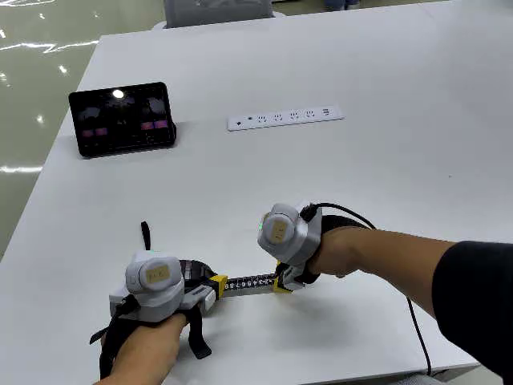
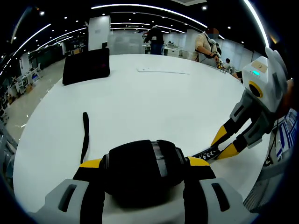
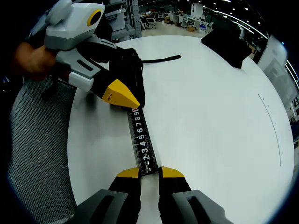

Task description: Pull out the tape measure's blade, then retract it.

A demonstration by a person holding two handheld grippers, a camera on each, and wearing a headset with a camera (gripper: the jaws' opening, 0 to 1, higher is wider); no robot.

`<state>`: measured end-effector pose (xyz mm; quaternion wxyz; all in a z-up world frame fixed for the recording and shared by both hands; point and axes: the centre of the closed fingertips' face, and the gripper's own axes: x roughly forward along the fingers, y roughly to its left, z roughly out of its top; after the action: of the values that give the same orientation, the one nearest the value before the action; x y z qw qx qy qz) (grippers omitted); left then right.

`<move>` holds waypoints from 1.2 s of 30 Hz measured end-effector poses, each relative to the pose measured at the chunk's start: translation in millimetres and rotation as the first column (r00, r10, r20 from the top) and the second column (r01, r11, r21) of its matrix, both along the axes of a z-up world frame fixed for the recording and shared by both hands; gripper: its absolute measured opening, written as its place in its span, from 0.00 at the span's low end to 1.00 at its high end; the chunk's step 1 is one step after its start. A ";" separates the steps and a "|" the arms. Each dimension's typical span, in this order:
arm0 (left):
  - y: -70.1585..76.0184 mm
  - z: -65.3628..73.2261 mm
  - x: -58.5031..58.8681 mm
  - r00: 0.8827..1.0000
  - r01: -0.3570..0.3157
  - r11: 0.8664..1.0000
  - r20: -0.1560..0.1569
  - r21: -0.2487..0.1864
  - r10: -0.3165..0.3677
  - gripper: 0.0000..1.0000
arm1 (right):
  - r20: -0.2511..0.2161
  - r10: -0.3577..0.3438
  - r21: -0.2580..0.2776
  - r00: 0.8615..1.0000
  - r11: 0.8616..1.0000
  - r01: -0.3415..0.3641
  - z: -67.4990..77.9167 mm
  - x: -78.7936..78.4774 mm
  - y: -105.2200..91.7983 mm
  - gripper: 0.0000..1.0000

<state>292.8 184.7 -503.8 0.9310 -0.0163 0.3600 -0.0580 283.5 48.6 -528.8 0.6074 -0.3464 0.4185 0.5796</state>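
L gripper [image 2: 145, 163]: jaws are clamped from both sides on the black tape measure case [image 2: 140, 175], which is held at the near left of the white worktop [image 1: 361, 176], resting on or just above it; contact cannot be told. The yellow jaw tips are seen at either flank of the case in the left gripper view.

R gripper [image 3: 150, 173]: jaws are brought together on the free end of the blade [image 3: 142, 137], pinched between the two yellow tips. This gripper is held just right of the L one, near the front edge of the worktop, w/ a hand wrapped round its body.

The blade is drawn out a short way and is stretched roughly straight from the case mouth to the R tips, low over the worktop. Numerals up to 9 can be read on it in the right gripper view.

A black strap [image 1: 145, 235] lies flat on the worktop just beyond the case. A black cable [image 1: 405, 277] is trailed from the R gripper back over the near edge. Farther off, a dark tablet [image 1: 122, 119] is propped up at far left, and a white power strip [image 1: 284, 118] lies to its right, well apart from both grippers.
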 end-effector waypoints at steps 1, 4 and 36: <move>-0.1 0.1 0.1 1.000 0.000 1.000 0.000 -0.001 0.000 0.63 | 0.001 0.000 0.003 1.000 1.000 0.000 0.0 -0.4 0.1 0.10; 0.0 0.8 0.6 1.000 -0.003 1.000 0.006 -0.002 0.003 0.63 | 0.001 -0.003 0.014 1.000 1.000 0.003 0.1 -0.5 1.1 0.10; -0.7 1.9 0.6 1.000 0.022 1.000 -0.007 -0.020 -0.022 0.62 | -0.011 -0.015 0.055 1.000 0.998 0.015 0.9 -3.3 16.4 0.10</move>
<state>293.5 184.0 -501.9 0.9289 -0.0218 0.3628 -0.0715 280.2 65.0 -528.0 0.6188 -0.3235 0.4082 0.5880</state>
